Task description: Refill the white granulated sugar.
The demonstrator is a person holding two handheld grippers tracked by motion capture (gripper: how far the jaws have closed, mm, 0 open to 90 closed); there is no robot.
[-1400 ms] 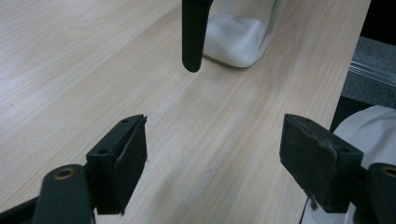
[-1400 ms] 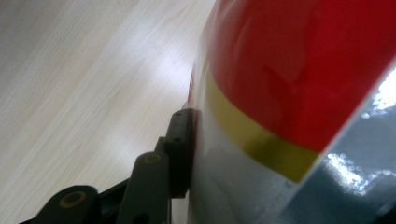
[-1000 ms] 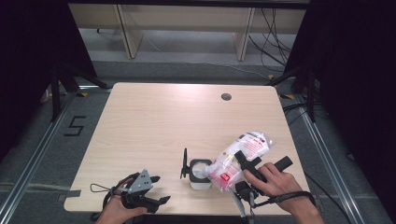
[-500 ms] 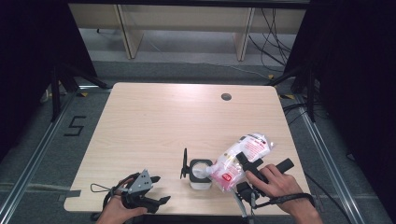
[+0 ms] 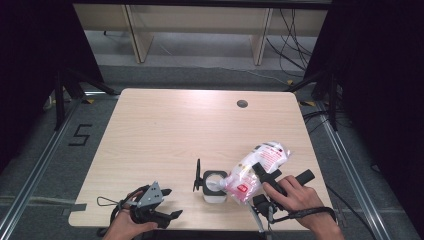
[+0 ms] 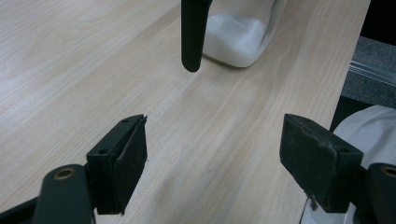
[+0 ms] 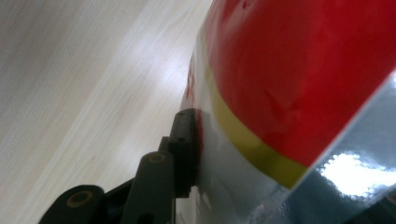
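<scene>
A clear plastic bag [image 5: 260, 161] with a red and white label and white grains inside lies tilted, its low end over a small clear container [image 5: 215, 187] near the table's front edge. My right gripper [image 5: 267, 175] is shut on the bag. In the right gripper view one black pad [image 7: 186, 149] presses the bag's red label side [image 7: 303, 70], and the other jaw is hidden. A black flap [image 5: 198, 176] stands upright at the container's left. My left gripper [image 5: 159, 202] rests open at the front left, and nothing lies between its jaws [image 6: 212, 163]. The container [image 6: 238, 42] holds white grains.
The light wooden table [image 5: 165, 130] has a round cable hole [image 5: 242, 103] at the back right. Its front edge runs just under both hands. Metal rails flank the table on the floor, and shelf legs stand beyond the far edge.
</scene>
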